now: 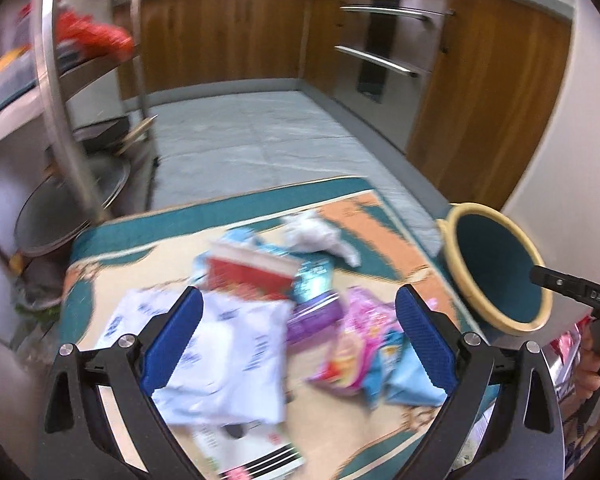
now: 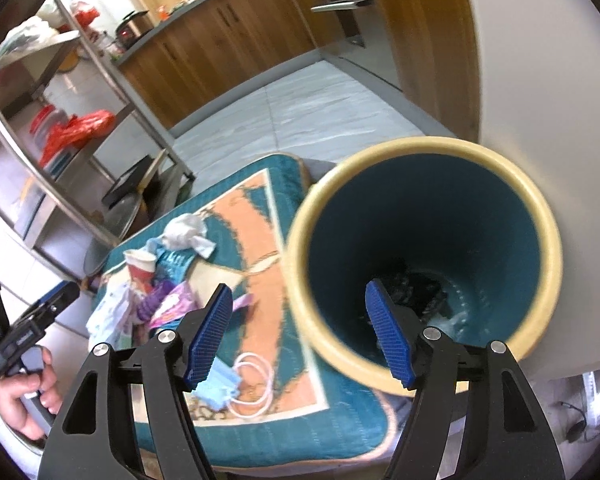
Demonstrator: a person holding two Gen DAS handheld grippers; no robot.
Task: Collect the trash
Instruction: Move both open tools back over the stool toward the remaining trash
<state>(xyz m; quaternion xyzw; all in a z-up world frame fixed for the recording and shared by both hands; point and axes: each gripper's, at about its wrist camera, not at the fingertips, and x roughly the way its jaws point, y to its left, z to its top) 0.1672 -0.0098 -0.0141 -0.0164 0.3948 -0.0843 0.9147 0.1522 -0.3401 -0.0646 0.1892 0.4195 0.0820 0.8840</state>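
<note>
A pile of trash lies on a teal and orange mat (image 1: 364, 208): a white printed bag (image 1: 228, 356), a red paper cup (image 1: 252, 272), a purple wrapper (image 1: 312, 316), a pink wrapper (image 1: 360, 340) and crumpled white paper (image 1: 316, 232). My left gripper (image 1: 296, 340) is open and empty just above the pile. A teal bin with a cream rim (image 2: 424, 256) stands at the mat's right edge. My right gripper (image 2: 300, 336) is open and empty, straddling the bin's near rim. A blue face mask (image 2: 220, 388) lies on the mat below it. Dark trash sits in the bin's bottom.
A steel shelf rack (image 2: 60, 128) with red bags stands left of the mat. Wooden kitchen cabinets (image 1: 228, 40) and an oven (image 1: 384, 48) line the far side. Grey tiled floor (image 1: 260, 140) lies beyond the mat. A white wall (image 2: 540, 60) is behind the bin.
</note>
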